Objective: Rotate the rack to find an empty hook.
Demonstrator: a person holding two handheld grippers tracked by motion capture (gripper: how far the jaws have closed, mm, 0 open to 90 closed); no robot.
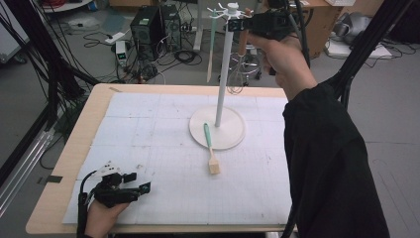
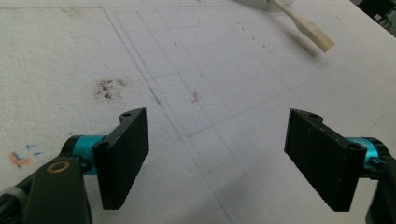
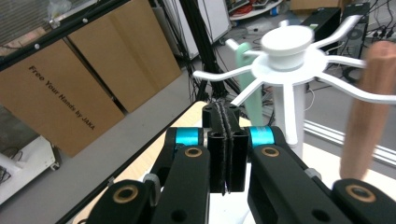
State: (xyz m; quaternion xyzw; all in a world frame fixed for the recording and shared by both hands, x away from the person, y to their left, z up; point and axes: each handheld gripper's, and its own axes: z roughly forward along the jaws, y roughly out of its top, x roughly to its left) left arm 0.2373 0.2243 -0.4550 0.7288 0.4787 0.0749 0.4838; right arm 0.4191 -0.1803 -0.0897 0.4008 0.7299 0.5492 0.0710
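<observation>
Two grippers: our right gripper (image 1: 236, 24), jaws pressed together empty, nears the rack (image 1: 225, 64) at twelve o'clock to hang utensils, while our left gripper (image 1: 130, 186) rests open at seven.

The table (image 1: 54, 198) has a pale wood-look top with a smooth matt finish, covered by a white foam-like mat (image 1: 163, 129) whose surface looks grainy and matt, ruled with faint grid lines and marked by dark smudges. The rack (image 1: 217, 130) looks like smooth white plastic with a slight sheen on its round base, pole and arms. The brush (image 1: 210, 148) lying across the base has a mint-green, smooth plastic-looking handle and a light wooden head. A hanging utensil's brown handle (image 3: 369, 116) looks like matt wood. Both grippers are matt black plastic with glossy teal metal collars; the left gripper (image 2: 217, 158) has ribbed, rough jaws.
</observation>
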